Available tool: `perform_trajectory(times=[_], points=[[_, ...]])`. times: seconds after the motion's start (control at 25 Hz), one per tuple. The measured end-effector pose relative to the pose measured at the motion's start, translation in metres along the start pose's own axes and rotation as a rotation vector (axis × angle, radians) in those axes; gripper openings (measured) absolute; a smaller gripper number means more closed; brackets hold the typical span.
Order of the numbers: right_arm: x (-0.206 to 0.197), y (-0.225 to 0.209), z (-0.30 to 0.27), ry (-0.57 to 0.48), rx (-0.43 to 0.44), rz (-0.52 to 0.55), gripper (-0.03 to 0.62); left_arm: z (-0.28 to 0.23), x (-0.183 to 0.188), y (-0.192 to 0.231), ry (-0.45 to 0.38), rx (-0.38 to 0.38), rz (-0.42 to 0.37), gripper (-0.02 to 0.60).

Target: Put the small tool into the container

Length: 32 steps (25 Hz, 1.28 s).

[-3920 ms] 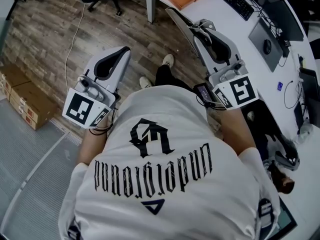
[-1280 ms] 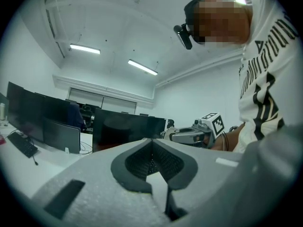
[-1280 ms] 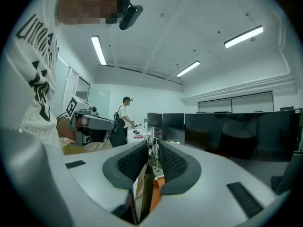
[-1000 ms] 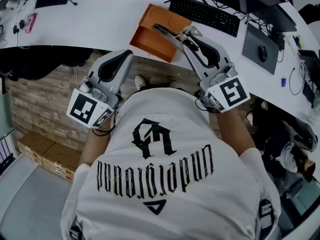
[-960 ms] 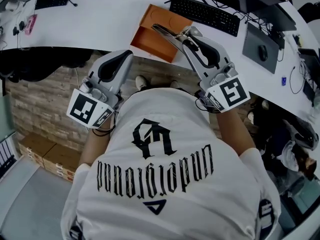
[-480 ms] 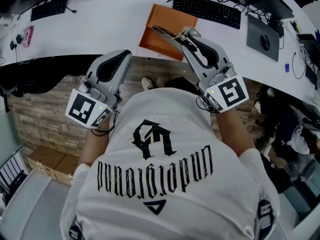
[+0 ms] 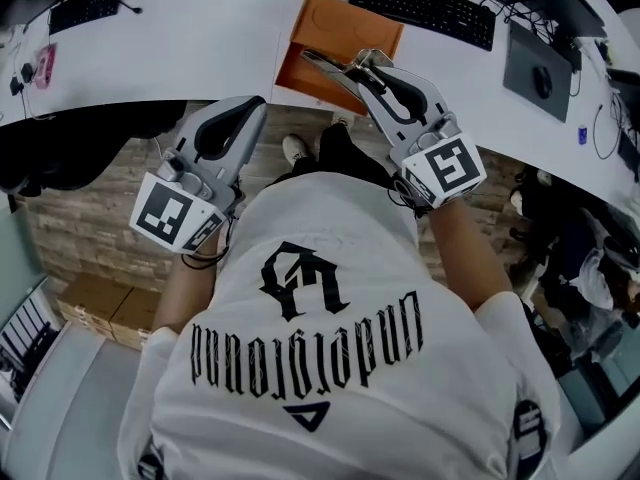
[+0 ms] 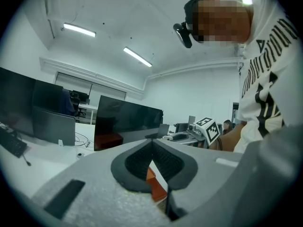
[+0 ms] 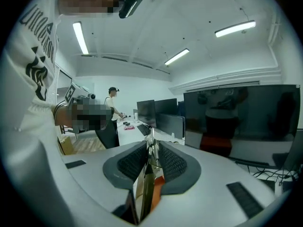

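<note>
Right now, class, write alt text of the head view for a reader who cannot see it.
Seen from above, a person's right hand-held gripper clamps a small metal tool, pointed toward an orange container on a white desk. The left hand-held gripper is shut and empty.

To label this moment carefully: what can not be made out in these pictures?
Head view: the right gripper and small tool cover part of the orange container.
Right gripper view: the small tool shows edge-on, its kind unclear.
Left gripper view: the left gripper hides most of the orange container.
</note>
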State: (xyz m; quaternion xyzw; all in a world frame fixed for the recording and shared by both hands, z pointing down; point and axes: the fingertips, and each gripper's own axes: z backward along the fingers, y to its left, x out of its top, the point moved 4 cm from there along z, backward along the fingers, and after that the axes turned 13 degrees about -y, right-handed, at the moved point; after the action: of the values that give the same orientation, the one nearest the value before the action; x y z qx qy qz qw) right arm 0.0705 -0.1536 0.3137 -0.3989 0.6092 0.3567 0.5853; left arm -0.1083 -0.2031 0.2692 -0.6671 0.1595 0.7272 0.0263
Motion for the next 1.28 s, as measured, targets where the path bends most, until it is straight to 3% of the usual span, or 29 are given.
perform_trajectory(times=[0.84,1.28], points=[[-0.194,-0.049,-0.063,0.275,0.084,-0.188,0.087,-0.036,-0.102,0.056,0.161,0.083,0.162,0.015],[-0.245,-0.043,-0.075,0.353,0.122,-0.194,0.087,-0.041,-0.153,0.073,0.215,0.077,0.221,0.015]])
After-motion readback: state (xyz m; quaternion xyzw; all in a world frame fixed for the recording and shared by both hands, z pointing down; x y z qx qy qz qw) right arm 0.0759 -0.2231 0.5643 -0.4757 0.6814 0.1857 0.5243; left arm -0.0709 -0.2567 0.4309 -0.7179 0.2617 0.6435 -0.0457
